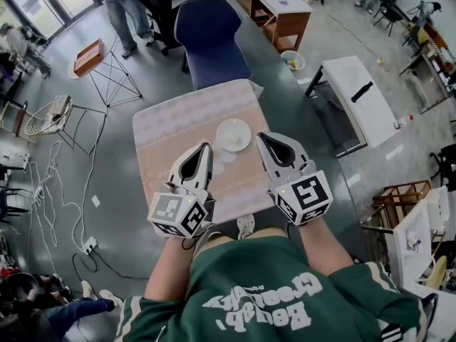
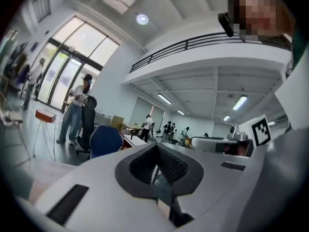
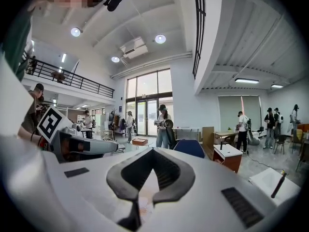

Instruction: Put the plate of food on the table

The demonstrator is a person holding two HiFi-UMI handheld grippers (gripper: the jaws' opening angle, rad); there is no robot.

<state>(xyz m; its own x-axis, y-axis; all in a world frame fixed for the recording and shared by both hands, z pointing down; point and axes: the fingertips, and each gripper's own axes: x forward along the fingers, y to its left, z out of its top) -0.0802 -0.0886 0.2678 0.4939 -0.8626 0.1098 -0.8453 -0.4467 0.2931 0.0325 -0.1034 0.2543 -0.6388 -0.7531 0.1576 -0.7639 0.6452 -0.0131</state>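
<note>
A white plate with pale food lies on the cloth-covered table, toward its far middle. My left gripper hovers just near-left of the plate, jaws shut and empty. At the plate's near-right edge my right gripper is also shut with nothing in it. Both point away from me and hold nothing. In the left gripper view the left gripper has its dark pads meeting at the tip; the right gripper looks the same in the right gripper view. The plate is hidden in both gripper views.
A blue chair stands at the table's far side. A wooden side table and a small bucket lie beyond it, a white bench to the right. Wire stools, floor cables and a standing person are at left.
</note>
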